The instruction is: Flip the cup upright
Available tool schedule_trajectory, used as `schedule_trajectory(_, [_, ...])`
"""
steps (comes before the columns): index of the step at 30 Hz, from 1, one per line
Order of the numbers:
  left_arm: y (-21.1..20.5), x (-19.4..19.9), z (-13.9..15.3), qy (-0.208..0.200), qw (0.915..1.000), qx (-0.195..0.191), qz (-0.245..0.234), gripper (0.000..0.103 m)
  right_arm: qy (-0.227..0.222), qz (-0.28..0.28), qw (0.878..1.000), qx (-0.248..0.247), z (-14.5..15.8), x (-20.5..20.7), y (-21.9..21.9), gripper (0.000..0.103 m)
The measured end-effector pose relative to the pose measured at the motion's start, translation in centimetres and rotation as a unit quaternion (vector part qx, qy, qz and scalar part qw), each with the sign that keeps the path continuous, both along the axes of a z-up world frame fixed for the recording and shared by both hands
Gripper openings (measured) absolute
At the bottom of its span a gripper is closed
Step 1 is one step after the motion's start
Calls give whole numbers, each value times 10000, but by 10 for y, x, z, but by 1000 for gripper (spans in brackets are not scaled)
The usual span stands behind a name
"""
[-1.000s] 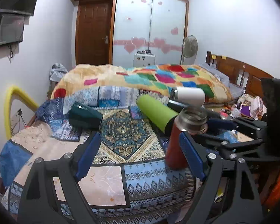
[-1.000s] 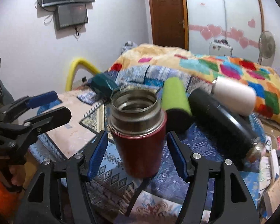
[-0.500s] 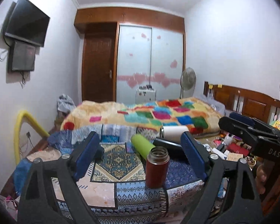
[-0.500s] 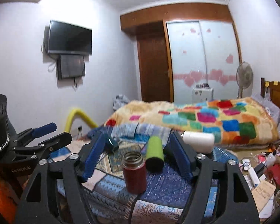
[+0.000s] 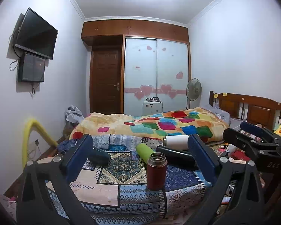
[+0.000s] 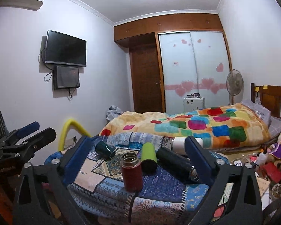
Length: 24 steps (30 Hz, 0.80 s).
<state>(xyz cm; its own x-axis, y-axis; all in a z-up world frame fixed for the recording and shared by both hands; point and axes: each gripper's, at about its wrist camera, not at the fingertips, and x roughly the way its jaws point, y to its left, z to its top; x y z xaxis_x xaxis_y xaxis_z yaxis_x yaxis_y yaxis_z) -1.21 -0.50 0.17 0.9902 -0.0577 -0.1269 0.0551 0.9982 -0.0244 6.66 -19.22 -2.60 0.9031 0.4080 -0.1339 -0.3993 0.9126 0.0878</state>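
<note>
Red steel flask, lidless, upright near the patchwork-covered table's front edge: rigid, smooth, likely slippery and top-heavy, best gripped mid-body; left gripper and right gripper both released, well apart.

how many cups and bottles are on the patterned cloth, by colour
red, standing upright, open top: 1
lime green, lying down: 1
black, lying down: 1
white, lying down: 1
dark green, lying down: 1
total: 5
</note>
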Motion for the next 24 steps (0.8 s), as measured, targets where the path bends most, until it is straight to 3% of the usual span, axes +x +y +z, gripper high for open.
schedule_trajectory(24, [0,-13,0,-87,9998,35,185,103,-88,-23,10000,27,-3,-11,-4,103])
